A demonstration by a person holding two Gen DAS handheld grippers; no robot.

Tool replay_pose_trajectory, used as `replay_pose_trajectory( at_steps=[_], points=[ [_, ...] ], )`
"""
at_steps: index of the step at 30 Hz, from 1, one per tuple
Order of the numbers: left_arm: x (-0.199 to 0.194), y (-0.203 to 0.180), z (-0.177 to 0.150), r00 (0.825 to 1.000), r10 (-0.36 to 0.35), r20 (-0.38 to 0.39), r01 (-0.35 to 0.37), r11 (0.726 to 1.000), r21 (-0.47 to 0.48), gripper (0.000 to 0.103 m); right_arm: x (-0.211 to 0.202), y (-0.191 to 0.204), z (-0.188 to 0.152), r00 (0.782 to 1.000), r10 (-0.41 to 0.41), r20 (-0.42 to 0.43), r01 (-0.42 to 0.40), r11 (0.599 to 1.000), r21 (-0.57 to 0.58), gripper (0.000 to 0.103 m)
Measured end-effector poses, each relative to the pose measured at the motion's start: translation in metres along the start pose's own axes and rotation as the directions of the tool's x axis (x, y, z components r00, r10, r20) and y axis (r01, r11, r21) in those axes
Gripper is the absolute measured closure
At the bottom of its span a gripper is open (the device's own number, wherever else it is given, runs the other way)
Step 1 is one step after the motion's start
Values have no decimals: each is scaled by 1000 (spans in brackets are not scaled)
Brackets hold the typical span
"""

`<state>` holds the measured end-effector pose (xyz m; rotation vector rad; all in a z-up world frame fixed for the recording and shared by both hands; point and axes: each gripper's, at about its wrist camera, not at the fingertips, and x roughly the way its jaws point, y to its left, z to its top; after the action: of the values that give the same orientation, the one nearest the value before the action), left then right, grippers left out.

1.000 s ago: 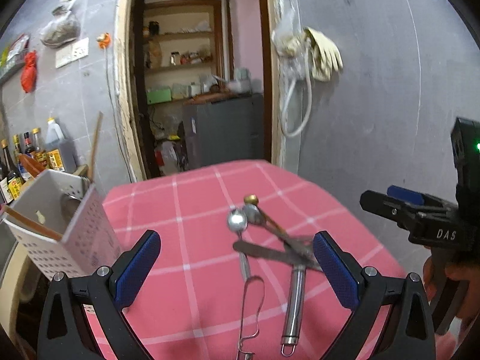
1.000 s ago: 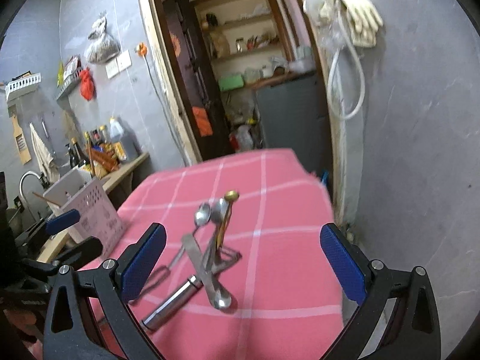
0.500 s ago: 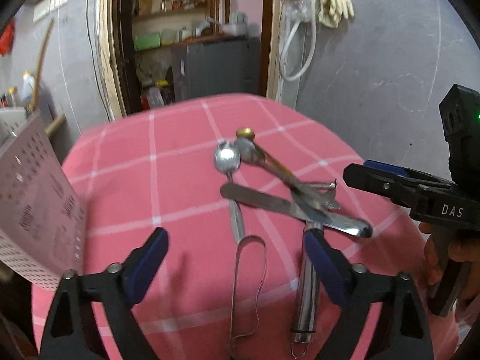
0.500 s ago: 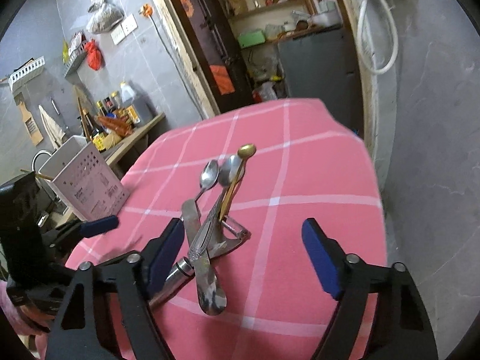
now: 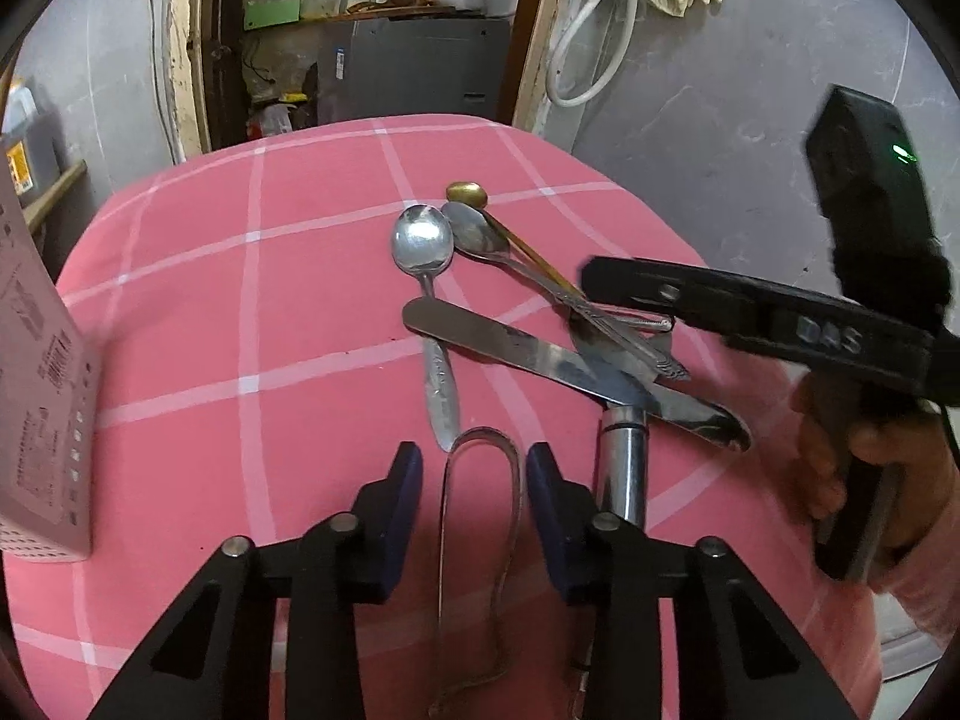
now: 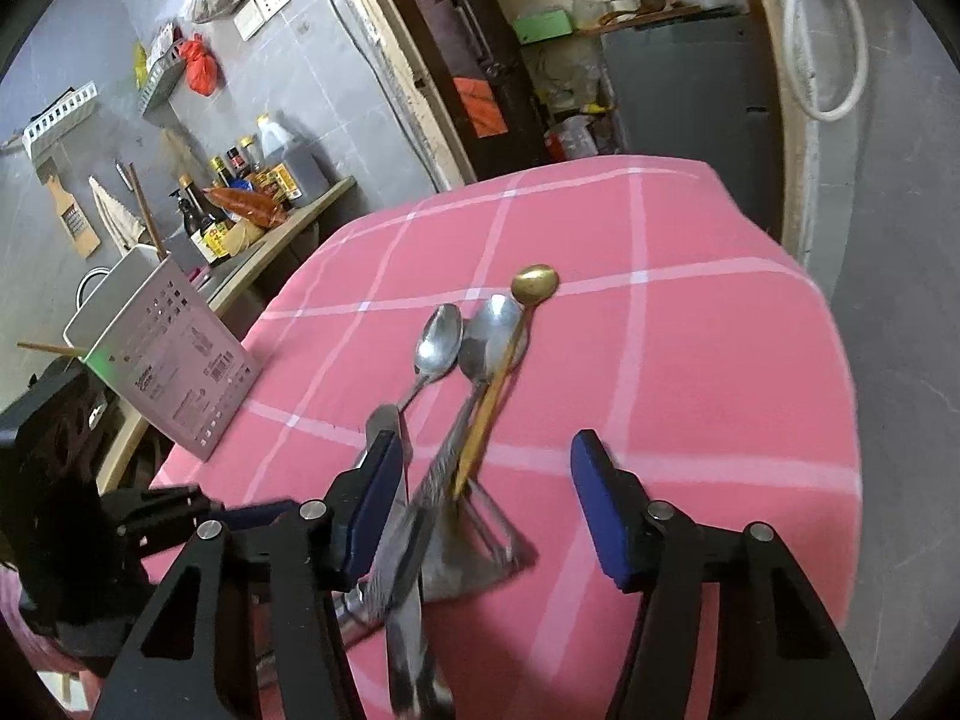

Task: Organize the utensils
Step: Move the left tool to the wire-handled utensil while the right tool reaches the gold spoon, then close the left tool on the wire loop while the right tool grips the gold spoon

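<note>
A pile of utensils lies on the pink checked cloth (image 5: 240, 312): a steel spoon (image 5: 423, 240), a second spoon (image 5: 477, 234), a gold spoon (image 5: 467, 193), a table knife (image 5: 540, 360), a steel-handled tool (image 5: 624, 468) and thin metal tongs (image 5: 480, 504). My left gripper (image 5: 474, 480) is partly closed, its pads on either side of the tongs' loop; contact is unclear. My right gripper (image 6: 480, 498) is open above the handles of the spoons (image 6: 480, 438) and the knife (image 6: 396, 516). A white perforated utensil holder (image 6: 162, 354) stands at the left.
A counter with bottles (image 6: 252, 180) lies beyond the holder. A grey wall (image 5: 750, 90) runs on the right, an open doorway (image 5: 360, 30) behind. The cloth's edge (image 6: 840, 420) drops off at the right.
Both grippers have dropped towards the pile. My left gripper has narrowed around the tongs' loop. My right gripper has narrowed a little and moved over the handles.
</note>
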<state>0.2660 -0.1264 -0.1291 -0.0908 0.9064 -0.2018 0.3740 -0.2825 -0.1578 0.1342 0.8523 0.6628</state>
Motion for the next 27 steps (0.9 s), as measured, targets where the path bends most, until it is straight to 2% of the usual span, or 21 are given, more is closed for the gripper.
replay_pose_trajectory(
  at_steps=[3, 7, 10, 16, 19, 20, 23, 27],
  points=[
    [0, 3, 0, 1000, -25, 4, 25, 1000, -19, 79, 11, -1, 11, 1000, 8, -17, -8, 1000, -3, 59],
    [-1, 5, -3, 999, -39, 9, 39, 998, -43, 79, 29, -6, 24, 998, 8, -55, -7, 1000, 13, 68],
    [-1, 7, -3, 999, -48, 13, 49, 997, -64, 79, 41, -12, 31, 996, -6, -90, 8, 1000, 24, 80],
    [-1, 18, -1, 998, -58, 25, 61, 989, -136, 79, 58, -9, 41, 986, -24, -165, 28, 999, 23, 85],
    [-1, 30, 0, 998, -60, 29, 64, 978, -200, 79, 67, -3, 48, 979, -46, -198, 50, 999, 18, 91],
    [-1, 33, 0, 998, -63, 31, 68, 974, -214, 79, 70, -2, 49, 976, -43, -211, 50, 998, 27, 94],
    [-4, 38, 0, 997, -65, 39, 73, 966, -249, 79, 74, -6, 53, 971, -19, -239, 39, 996, 82, 96],
    [-10, 38, 3, 996, -64, 58, 77, 964, -253, 79, 70, -11, 45, 971, 26, -237, 14, 986, 166, 99]
  ],
)
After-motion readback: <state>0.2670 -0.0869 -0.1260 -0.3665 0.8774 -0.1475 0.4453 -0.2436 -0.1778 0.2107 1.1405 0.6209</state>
